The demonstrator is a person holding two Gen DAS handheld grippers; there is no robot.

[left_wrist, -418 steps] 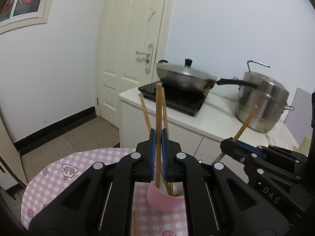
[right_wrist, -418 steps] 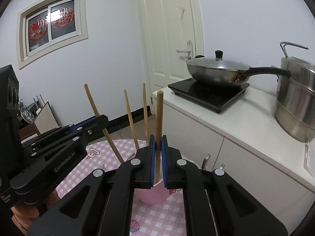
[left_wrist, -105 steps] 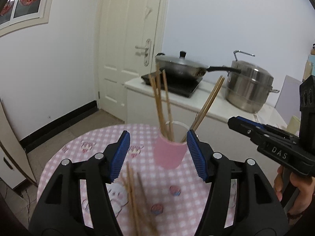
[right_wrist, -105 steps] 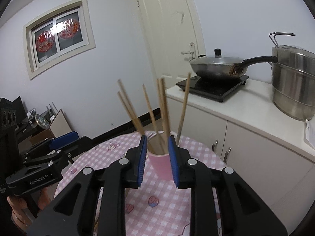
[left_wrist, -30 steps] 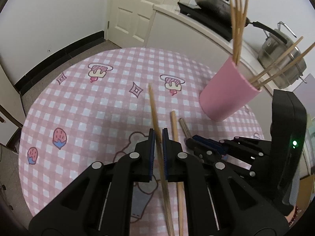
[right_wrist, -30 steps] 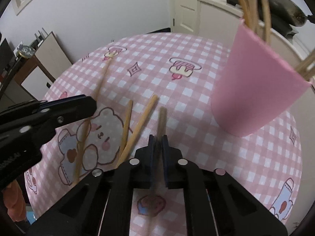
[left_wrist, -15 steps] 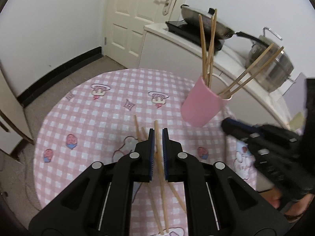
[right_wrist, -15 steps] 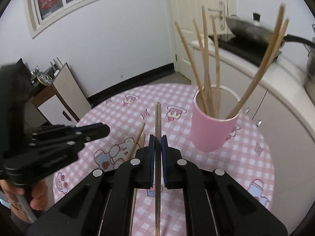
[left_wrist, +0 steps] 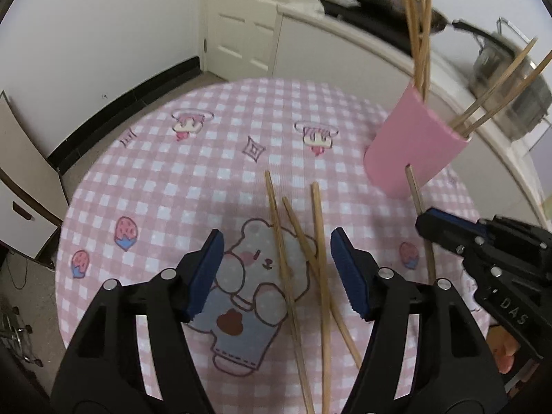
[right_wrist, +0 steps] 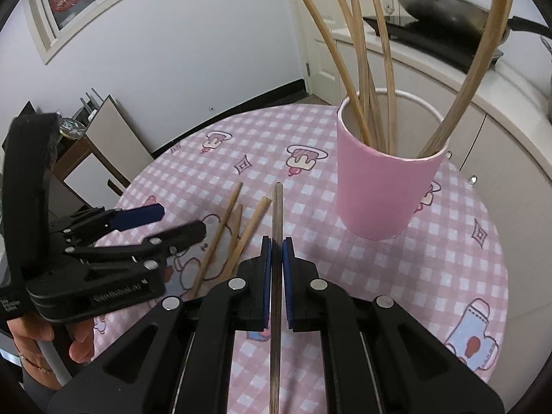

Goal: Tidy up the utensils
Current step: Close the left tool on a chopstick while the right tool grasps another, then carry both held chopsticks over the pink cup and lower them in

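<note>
My right gripper [right_wrist: 276, 241] clamps one chopstick [right_wrist: 277, 207] mid-shaft; it seems light, stiff, slippery. My left gripper [left_wrist: 276, 262], just opened, holds nothing.

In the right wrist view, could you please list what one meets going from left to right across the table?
Black left gripper → three loose wooden chopsticks → wooden chopstick clamped in the right gripper → pink cup of chopsticks.

blurred: pot [left_wrist: 510, 79] | cut off: cupped chopsticks [right_wrist: 372, 34] tops
</note>
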